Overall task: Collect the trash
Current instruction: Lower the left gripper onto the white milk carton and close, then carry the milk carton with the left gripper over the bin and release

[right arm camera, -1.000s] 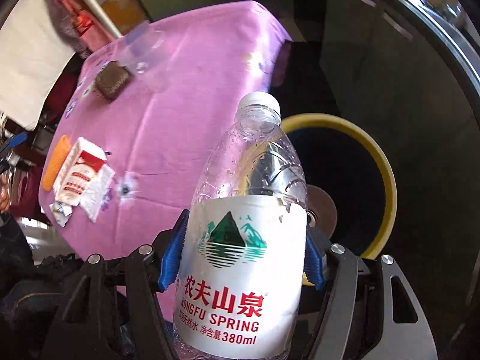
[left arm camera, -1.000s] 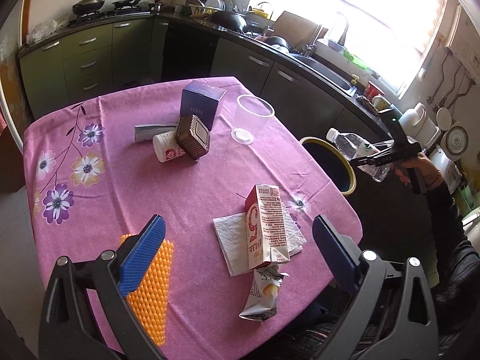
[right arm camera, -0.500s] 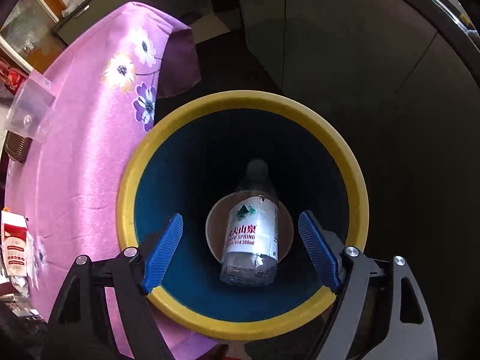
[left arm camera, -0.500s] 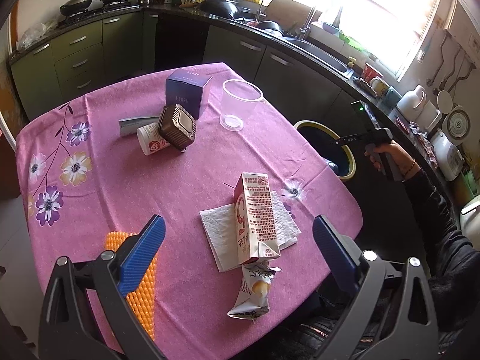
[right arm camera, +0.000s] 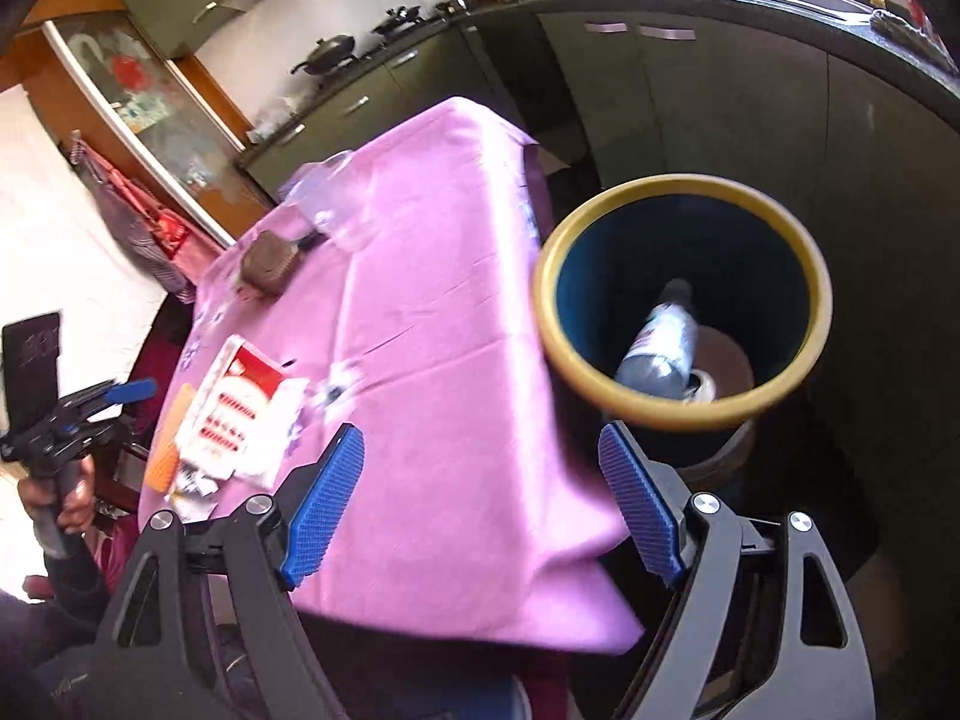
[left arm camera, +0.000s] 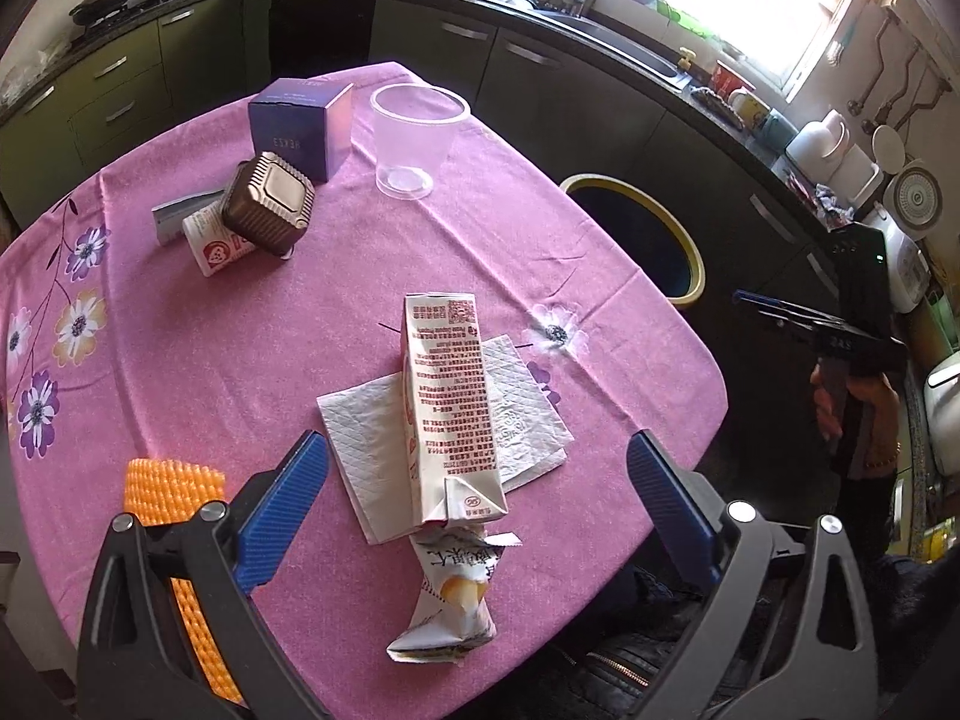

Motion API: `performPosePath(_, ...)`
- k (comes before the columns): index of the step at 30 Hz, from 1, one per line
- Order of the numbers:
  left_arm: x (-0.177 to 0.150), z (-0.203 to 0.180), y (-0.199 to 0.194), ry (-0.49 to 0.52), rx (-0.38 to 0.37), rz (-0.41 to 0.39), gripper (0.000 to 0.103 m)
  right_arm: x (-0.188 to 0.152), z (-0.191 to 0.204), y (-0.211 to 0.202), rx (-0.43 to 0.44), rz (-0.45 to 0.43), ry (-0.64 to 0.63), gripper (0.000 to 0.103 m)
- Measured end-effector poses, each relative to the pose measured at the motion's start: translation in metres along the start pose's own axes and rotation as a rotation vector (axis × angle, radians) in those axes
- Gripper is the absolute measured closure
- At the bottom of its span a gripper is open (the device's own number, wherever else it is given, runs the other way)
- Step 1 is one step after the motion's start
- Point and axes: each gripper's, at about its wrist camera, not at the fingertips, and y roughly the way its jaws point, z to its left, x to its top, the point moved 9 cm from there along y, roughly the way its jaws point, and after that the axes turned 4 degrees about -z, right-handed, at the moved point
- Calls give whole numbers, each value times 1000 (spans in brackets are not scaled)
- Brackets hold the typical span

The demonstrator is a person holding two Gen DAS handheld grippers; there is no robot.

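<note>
The right gripper [right arm camera: 480,504] has its blue fingers [right arm camera: 324,507] spread and empty above the edge of the pink flowered tabletop [right arm camera: 432,360]. Beside it, the clear plastic water bottle [right arm camera: 660,348] lies inside the dark yellow-rimmed trash bin [right arm camera: 684,294], apparently leaning on something brown. The left gripper [left arm camera: 474,510] hangs released, straddling a red-and-white milk carton [left arm camera: 450,408] on a white paper napkin [left arm camera: 528,420], a crumpled snack wrapper [left arm camera: 450,600] nearer.

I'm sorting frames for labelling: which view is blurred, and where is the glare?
Right wrist view: motion-smeared, the carton and bin rim soft, the bottle in the bin streaked. Left wrist view: sharp on the milk carton and napkin, but the window is blown out white; fisheye bends the counter.
</note>
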Motion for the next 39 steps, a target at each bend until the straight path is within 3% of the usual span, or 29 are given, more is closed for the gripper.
performPosePath(4,1,-6,28,52,62,57,8,-20,25,-5,106,-15,39,21)
performPosePath(12,-3,3,65,47,117,138,11,-30,40,-2,143,-21,49,21)
performPosePath(21,-2,4,70,52,134,159,39,-31,30,7,160,-21,89,21)
performPosePath(28,-4,9,76,36,133,178,70,-32,31,8,170,-22,95,21)
performPosePath(39,8,10,65,32,129,131,70,-34,30,8,165,-27,97,21)
